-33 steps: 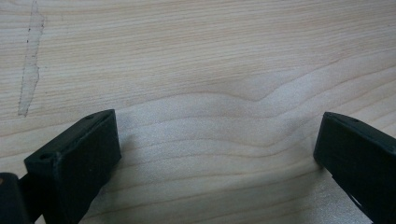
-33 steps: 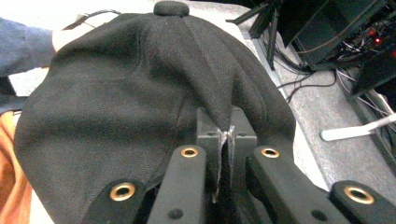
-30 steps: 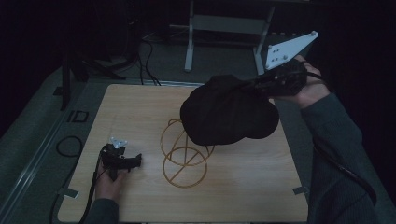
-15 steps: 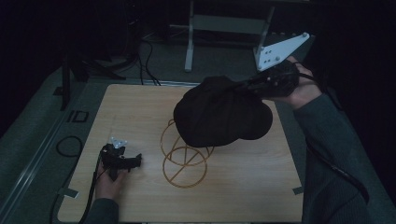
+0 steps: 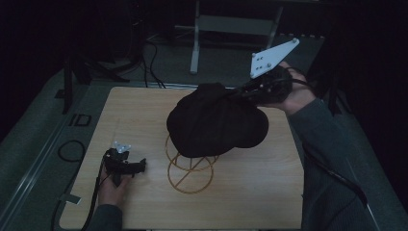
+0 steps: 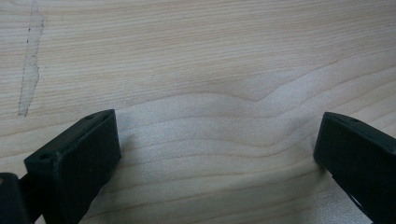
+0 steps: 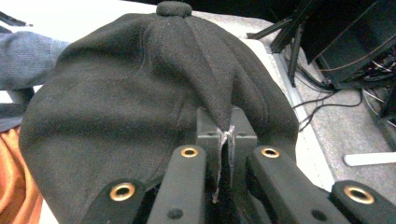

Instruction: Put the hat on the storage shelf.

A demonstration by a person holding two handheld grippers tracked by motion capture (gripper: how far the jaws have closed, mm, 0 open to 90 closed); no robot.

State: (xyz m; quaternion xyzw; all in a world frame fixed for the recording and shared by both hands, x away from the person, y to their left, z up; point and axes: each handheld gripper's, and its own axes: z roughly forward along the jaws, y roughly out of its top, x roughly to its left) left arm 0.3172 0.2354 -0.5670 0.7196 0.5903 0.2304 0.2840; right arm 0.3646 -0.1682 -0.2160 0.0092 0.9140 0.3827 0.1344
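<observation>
Right claw (image 7: 223, 140) clamps a fold of the black cap (image 5: 216, 122), which I carry in the air above the wire stand (image 5: 190, 166) at the middle of the table (image 5: 269, 192). Left claw (image 5: 137, 167) rests wide open and holding nothing on the wood near the left edge. I judge this the placing step: next I must lower the crown squarely onto the stand before letting go.

The cap (image 5: 216, 122) hangs over the wire stand (image 5: 190, 166) mid-desk (image 5: 269, 192); the left tool (image 5: 126, 165) rests near-left on the desk.
</observation>
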